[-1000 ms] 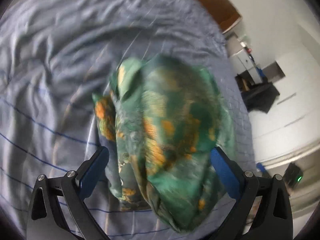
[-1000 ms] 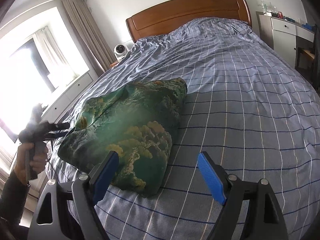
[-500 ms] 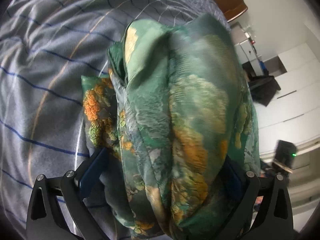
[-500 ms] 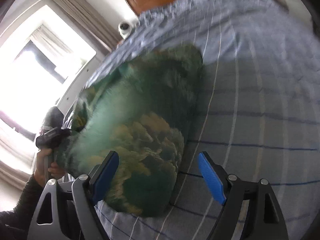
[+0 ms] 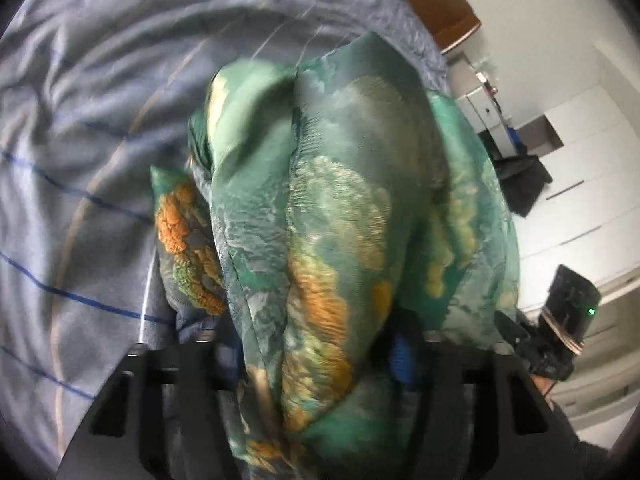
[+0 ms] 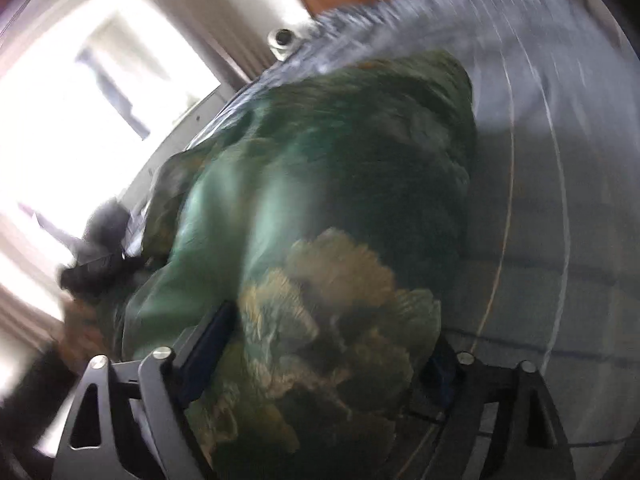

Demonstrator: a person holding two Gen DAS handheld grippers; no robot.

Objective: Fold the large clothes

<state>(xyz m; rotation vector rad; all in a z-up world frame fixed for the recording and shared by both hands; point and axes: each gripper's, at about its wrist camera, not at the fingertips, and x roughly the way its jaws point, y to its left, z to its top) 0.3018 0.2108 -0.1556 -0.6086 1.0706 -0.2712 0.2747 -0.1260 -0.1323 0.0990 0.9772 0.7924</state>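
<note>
A green garment (image 5: 340,208) with orange and yellow patches lies bunched in thick folds on the bed. My left gripper (image 5: 304,340) is at one end of it, and its jaws are closing with the folds packed between them. One blue pad (image 5: 400,354) presses into the cloth; the other finger is hidden behind it. In the blurred right wrist view the other end of the garment (image 6: 320,220) fills the space between the fingers of my right gripper (image 6: 328,340), which stands wide open around it. The left gripper (image 6: 100,248) shows there as a dark shape at the far end.
The bed's blue-grey checked sheet (image 5: 80,160) spreads around the garment, and its wooden headboard (image 5: 448,12) stands behind. There are white cabinets (image 5: 580,140) in the left wrist view. The right wrist view holds a bright window (image 6: 80,120) and a small white device (image 6: 282,40).
The left gripper's fingers have come inward onto the bunched cloth. The right gripper has swung down and forward, so the garment's end now sits between its fingers.
</note>
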